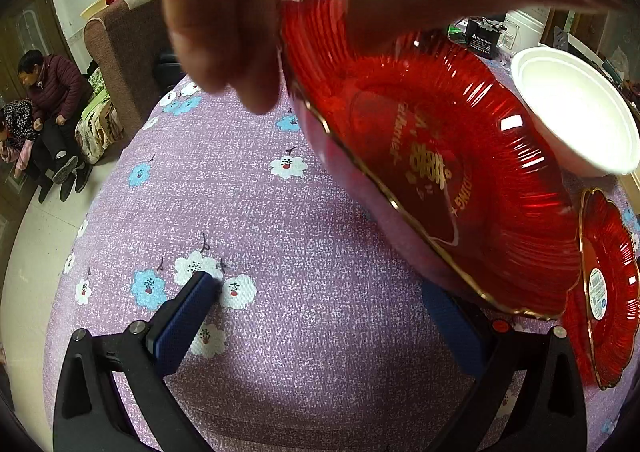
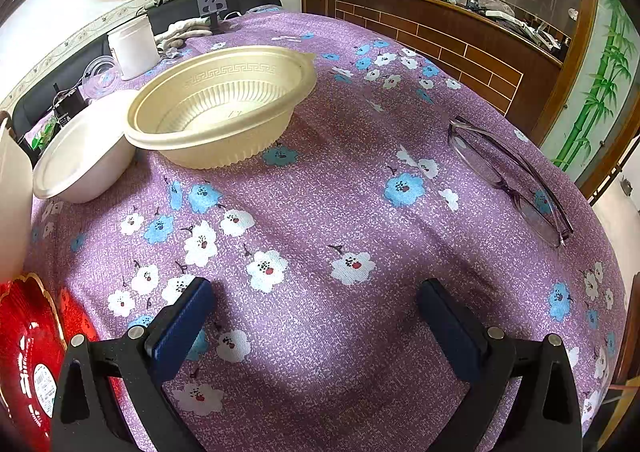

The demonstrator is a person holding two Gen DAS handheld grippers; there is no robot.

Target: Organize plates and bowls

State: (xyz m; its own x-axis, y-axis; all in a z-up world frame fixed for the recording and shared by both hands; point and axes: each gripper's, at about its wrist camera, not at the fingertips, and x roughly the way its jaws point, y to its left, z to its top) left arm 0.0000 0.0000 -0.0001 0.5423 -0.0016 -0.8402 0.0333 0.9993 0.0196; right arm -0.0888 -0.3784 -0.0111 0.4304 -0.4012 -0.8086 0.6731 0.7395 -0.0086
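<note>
A bare hand [image 1: 224,11] holds a red plate [image 1: 440,171] tilted in the air over the bench [image 1: 280,211], in front of the left claw [image 1: 324,312]. This claw is spread wide and pinches nothing; its right finger lies partly hidden under the plate rim. A second red plate [image 1: 608,292] lies flat on the cloth to the right, and a white bowl [image 1: 580,111] stands behind. In the right view, the white bowl touches a beige bowl [image 2: 220,103], and glasses [image 2: 512,179] lie far right. The right claw [image 2: 316,316] is also spread and empty. It seems the sorting is only beginning: I judge that the raised plate must go onto the flat one, rims matching, and the smaller bowl into the larger.
</note>
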